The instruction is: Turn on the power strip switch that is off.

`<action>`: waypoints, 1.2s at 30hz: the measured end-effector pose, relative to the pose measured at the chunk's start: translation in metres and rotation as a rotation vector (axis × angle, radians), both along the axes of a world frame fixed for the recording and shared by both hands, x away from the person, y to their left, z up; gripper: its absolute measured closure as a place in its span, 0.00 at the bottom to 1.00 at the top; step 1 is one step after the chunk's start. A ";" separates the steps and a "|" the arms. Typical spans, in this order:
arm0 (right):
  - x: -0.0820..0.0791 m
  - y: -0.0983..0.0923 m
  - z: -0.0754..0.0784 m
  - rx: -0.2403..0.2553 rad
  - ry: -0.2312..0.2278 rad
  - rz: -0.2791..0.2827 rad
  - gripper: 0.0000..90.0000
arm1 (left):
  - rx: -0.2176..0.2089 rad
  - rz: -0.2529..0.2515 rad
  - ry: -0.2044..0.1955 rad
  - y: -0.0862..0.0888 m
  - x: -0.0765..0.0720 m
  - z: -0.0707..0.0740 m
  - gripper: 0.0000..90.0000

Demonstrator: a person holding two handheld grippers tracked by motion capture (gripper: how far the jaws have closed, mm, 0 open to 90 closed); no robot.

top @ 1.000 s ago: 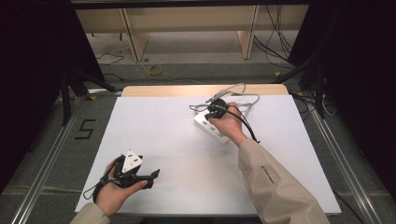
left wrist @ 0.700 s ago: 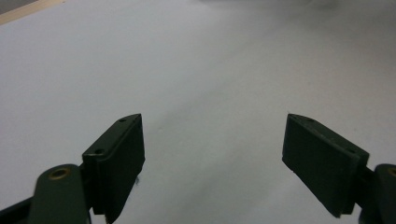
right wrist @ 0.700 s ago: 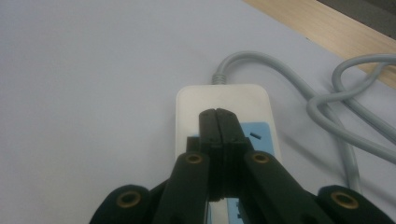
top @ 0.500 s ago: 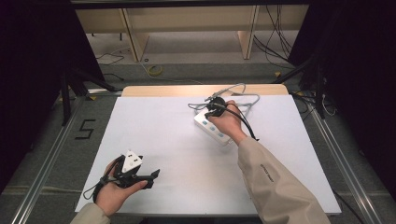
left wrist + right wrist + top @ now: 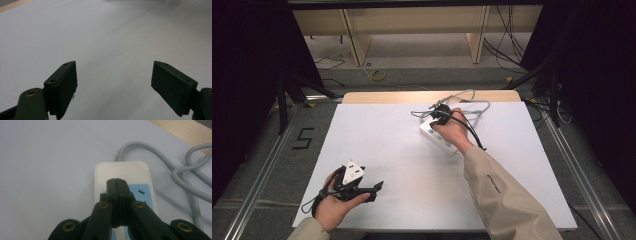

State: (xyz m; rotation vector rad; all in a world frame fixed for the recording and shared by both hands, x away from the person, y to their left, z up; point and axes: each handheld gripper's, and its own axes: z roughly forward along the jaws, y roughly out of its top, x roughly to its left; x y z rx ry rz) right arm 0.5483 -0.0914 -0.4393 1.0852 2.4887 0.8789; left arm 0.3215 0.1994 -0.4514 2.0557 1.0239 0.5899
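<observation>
Beige sleeves (image 5: 507,197), black grippers (image 5: 362,189) with brass rivets, trailing cables

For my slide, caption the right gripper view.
Shut tongs over a white power strip, its grey cord looping away.

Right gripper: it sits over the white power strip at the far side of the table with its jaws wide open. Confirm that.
Not quite. The right gripper is over the white power strip at the far side of the table, but its jaws are pressed shut, as the right gripper view shows. The wide-open one is the left gripper.
</observation>
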 end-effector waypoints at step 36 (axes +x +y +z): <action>0.006 0.010 0.000 -0.033 0.053 0.029 1.00 | 0.007 -0.008 -0.002 -0.004 0.001 0.001 0.23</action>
